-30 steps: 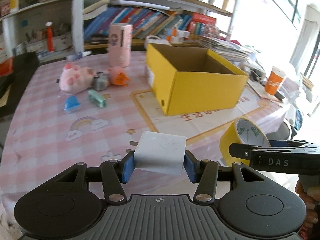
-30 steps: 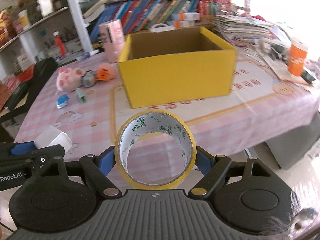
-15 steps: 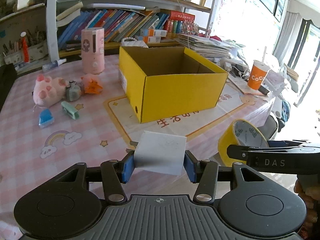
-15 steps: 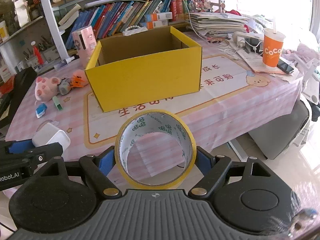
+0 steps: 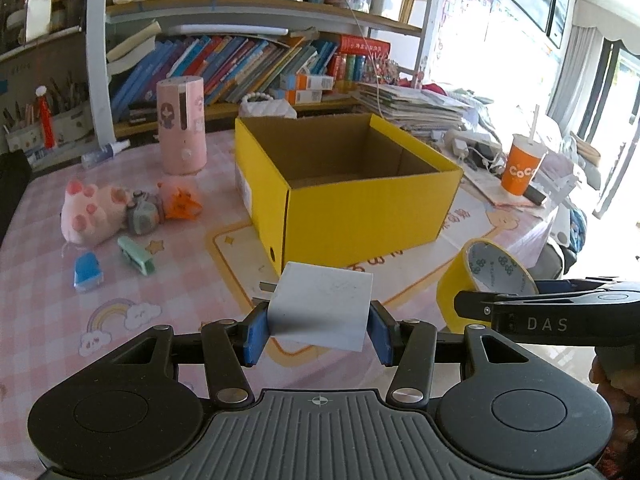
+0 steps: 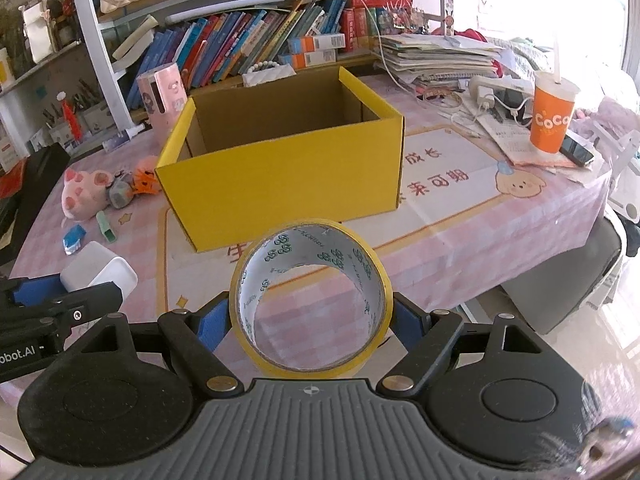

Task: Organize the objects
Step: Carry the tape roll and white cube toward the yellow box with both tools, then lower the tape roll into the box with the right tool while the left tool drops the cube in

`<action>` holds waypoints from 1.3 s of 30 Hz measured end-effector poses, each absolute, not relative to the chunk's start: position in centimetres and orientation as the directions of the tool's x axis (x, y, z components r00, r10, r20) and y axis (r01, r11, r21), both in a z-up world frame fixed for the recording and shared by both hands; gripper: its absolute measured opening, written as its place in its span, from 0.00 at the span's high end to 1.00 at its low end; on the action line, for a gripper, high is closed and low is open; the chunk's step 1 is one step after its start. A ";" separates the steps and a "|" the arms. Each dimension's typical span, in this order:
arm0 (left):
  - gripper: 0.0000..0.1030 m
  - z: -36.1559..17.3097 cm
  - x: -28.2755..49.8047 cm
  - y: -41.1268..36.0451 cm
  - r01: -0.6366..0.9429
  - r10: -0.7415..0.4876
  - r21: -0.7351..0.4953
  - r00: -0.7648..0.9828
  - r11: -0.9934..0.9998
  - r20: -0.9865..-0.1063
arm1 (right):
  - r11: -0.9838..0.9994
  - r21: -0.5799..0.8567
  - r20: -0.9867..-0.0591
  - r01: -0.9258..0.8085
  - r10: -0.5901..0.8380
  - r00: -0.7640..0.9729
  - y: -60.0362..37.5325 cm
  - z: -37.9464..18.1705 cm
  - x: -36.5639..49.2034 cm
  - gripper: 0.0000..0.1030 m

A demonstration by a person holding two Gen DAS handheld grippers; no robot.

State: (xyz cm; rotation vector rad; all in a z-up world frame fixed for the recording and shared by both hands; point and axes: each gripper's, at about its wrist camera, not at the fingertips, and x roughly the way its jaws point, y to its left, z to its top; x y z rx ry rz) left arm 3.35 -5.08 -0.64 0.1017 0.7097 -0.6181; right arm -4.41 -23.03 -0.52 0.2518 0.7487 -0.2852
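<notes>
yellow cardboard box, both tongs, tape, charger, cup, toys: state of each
yellow cardboard box: open-topped, looks empty
left tongs: shut on the white plug-in charger block
right tongs: shut on the yellow roll of packing tape
orange paper cup with straw: upright
pink plush toy: lying on its side
pink cylinder with cartoon sticker: upright

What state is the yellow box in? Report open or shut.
Open. The yellow box has no lid or flaps over it; its brown inner walls show from above.
</notes>
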 end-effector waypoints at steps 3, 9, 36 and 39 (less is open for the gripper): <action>0.51 -0.3 3.9 -5.5 0.564 -0.495 -0.106 0.600 0.819 -0.628 | 0.933 0.123 -0.692 0.339 -0.164 0.703 -23.5 -0.3 -3.8 0.22; 0.51 0.6 5.0 -6.7 0.570 -0.502 -0.090 0.624 0.817 -0.599 | 0.940 0.118 -0.667 0.321 -0.164 0.727 -24.6 0.7 -2.2 0.22; 0.51 0.6 15.2 -17.7 0.522 -0.418 0.004 0.687 0.853 -0.594 | 0.991 0.067 -0.553 0.113 -0.057 0.831 -34.3 3.8 13.2 0.22; 0.51 -0.4 16.4 -19.1 0.526 -0.396 0.026 0.670 0.850 -0.628 | 0.993 0.093 -0.592 0.073 -0.004 0.806 -35.4 3.2 15.8 0.22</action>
